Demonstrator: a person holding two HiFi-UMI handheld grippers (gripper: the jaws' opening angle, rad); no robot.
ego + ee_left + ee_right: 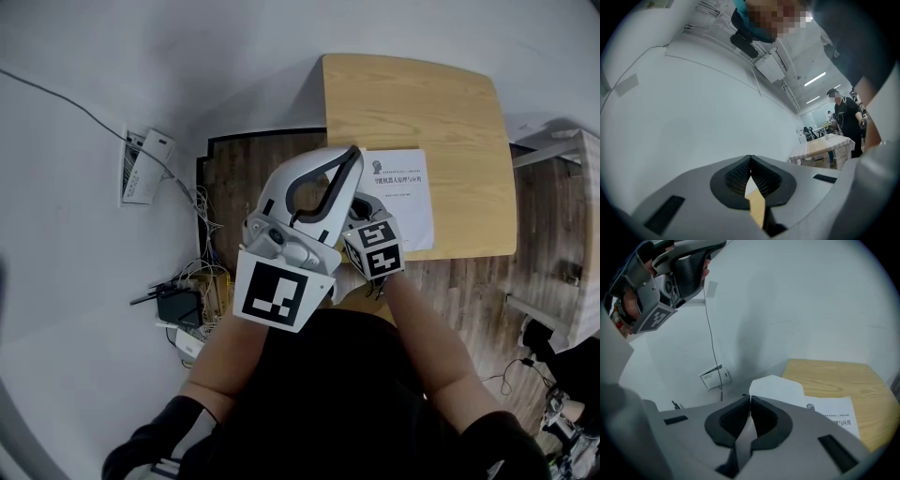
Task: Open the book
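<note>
Close before the head camera, the left gripper [750,159] is held up level, with its jaws pressed together tip to tip and nothing gripped between them; only a sliver of wood colour is seen through the gap lower down. Just beside it the right gripper [750,398] is tilted downward, its jaws likewise closed on nothing. The book [405,192] is touched by neither gripper: it is laid flat, white cover up, on the near left part of the wooden table [441,103]. From the head view its left edge is covered by the left gripper and by the right gripper's marker cube [375,247], and the right jaws are hidden there. The cover print cannot be read. A white shape just beyond the right jaws cannot be identified.
</note>
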